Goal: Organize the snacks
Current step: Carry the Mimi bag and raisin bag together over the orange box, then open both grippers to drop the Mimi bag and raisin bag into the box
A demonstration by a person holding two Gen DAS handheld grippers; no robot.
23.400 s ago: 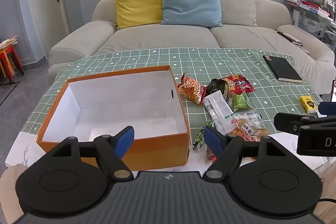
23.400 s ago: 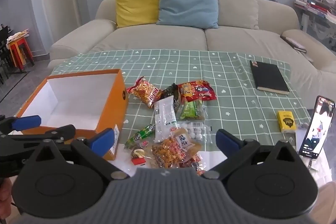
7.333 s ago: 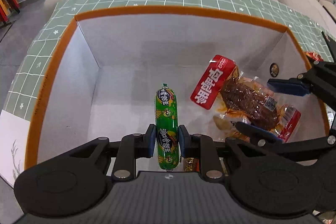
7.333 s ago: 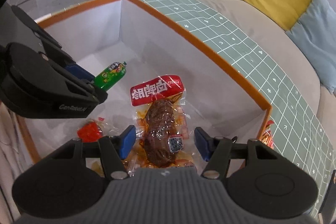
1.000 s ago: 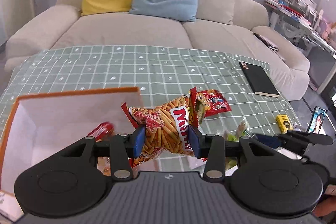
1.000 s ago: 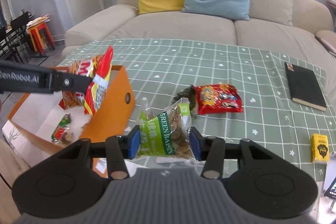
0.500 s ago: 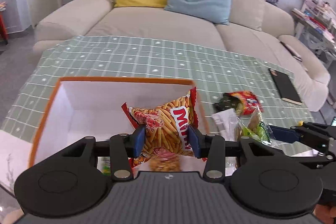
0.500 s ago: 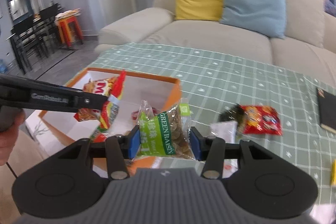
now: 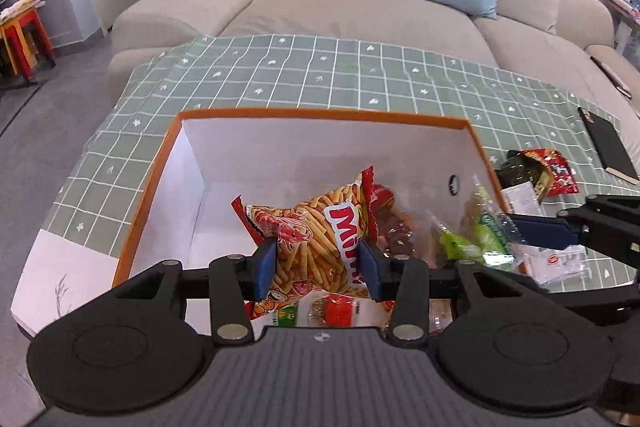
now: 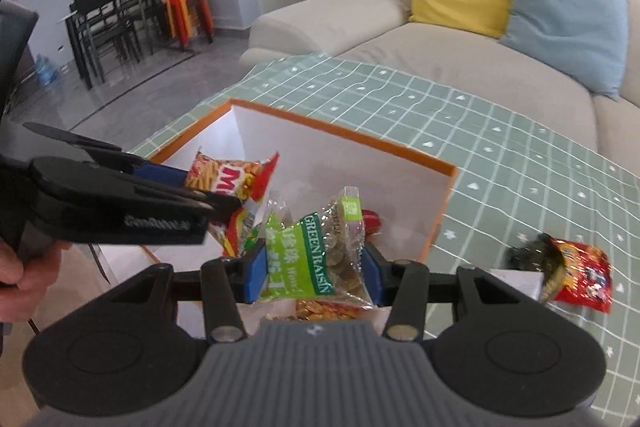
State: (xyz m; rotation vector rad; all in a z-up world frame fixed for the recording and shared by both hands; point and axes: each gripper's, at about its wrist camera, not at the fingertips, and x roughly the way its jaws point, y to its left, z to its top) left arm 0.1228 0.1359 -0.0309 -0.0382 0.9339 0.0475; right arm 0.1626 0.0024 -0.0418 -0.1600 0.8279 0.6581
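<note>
The left claw (image 9: 318, 269) is gripping a shrimp-stick bag (image 9: 316, 227) and the right claw (image 10: 314, 269) a green raisin bag (image 10: 320, 255), both hanging over the orange box (image 9: 320, 115), which is already holding several snacks. A red packet (image 10: 580, 273) and a few others are lying on the counter (image 9: 400, 75), waiting.

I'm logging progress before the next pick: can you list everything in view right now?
Box: one, orange outside, white inside, on the table.
Chip bag: one, orange-red, held over the box.
Raisin bag: one, green and clear, held over the box.
Snacks in the box: several, count unclear.
Red packet: one, on the cloth right of the box.
Tablecloth: one, green grid.
Notebook: one, black.
Sofa: beige; yellow and blue cushions.
Left gripper: shut on chip bag.
Right gripper: shut on raisin bag.
</note>
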